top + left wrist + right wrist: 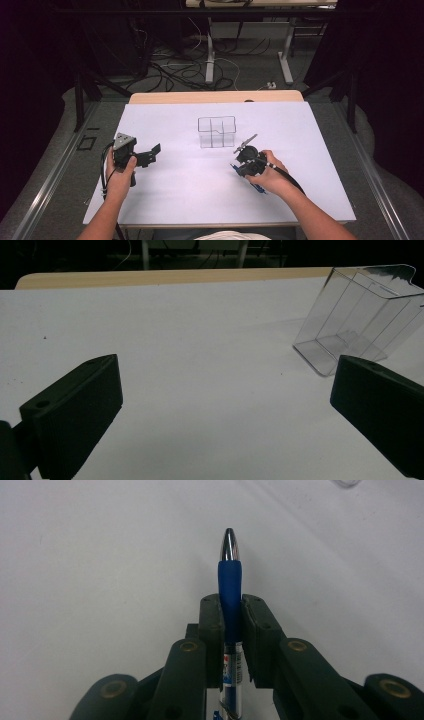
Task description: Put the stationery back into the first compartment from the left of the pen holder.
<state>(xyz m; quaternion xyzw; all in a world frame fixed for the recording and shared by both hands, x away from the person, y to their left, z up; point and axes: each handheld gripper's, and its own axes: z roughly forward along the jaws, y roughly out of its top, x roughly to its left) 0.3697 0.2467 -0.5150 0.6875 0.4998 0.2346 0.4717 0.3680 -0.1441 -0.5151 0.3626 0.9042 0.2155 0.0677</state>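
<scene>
A clear plastic box [216,131] with inner dividers stands upright in the middle of the white table; in the left gripper view the box [360,315] sits at the far right. My left gripper [151,154] is at the table's left, held by a hand, its jaws wide apart with nothing between them [225,405]. My right gripper [243,167] is just in front and to the right of the box, shut on a blue pen [229,580]. The pen's silver tip sticks out past the jaws over bare table. Its blue rear end [257,187] pokes out by the hand.
A white sheet [175,195] covers the table, with a wooden strip [215,96] along the far edge. Beyond it are table legs and loose cables on the floor [190,70]. Metal rails run along both sides of the table.
</scene>
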